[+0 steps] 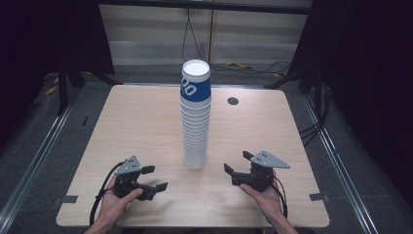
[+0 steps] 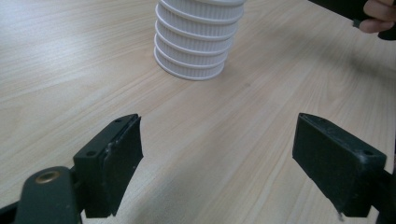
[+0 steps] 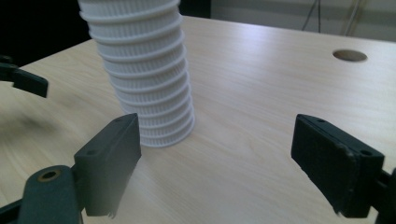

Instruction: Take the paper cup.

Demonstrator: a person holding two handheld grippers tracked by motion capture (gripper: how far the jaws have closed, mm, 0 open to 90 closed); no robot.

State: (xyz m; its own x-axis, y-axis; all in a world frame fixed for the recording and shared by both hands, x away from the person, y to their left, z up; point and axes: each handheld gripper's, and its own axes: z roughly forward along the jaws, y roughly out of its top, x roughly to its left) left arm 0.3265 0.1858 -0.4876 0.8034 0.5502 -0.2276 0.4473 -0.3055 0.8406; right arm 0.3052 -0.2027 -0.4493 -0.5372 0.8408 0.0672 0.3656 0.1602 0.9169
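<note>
Your cup stack (image 1: 196,114) stands tall at table (image 1: 136,126) centre, at twelve o'clock from your hands. Left gripper (image 1: 155,177) and right gripper (image 1: 236,162) are both spread wide, empty. Knock it low and it topples.

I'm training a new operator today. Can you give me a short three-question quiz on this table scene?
1. True or false: the left gripper is shut on the stack of paper cups.
2. Which way up do the cups stand? A) mouths up B) mouths down C) on their sides
3. What dark round feature shows in the table beyond the stack?

Key:
1. False; both it and the right gripper are open and empty.
2. B
3. A cable hole.
</note>
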